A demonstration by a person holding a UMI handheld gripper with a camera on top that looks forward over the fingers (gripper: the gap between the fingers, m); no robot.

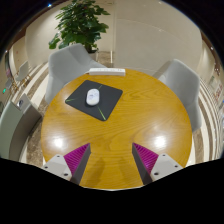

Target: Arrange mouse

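Note:
A white mouse (93, 96) lies on a dark grey mouse mat (94, 99) on the far left part of a round wooden table (125, 130). My gripper (111, 158) hovers above the near part of the table, well short of the mouse. Its two fingers, with magenta pads (75, 157), stand wide apart with only bare tabletop between them. It holds nothing.
Grey chairs stand around the table: one at the far left (68, 63), one at the right (181, 78), one at the near left (18, 125). A white flat object (106, 71) lies at the table's far edge. A potted plant (80, 22) stands behind.

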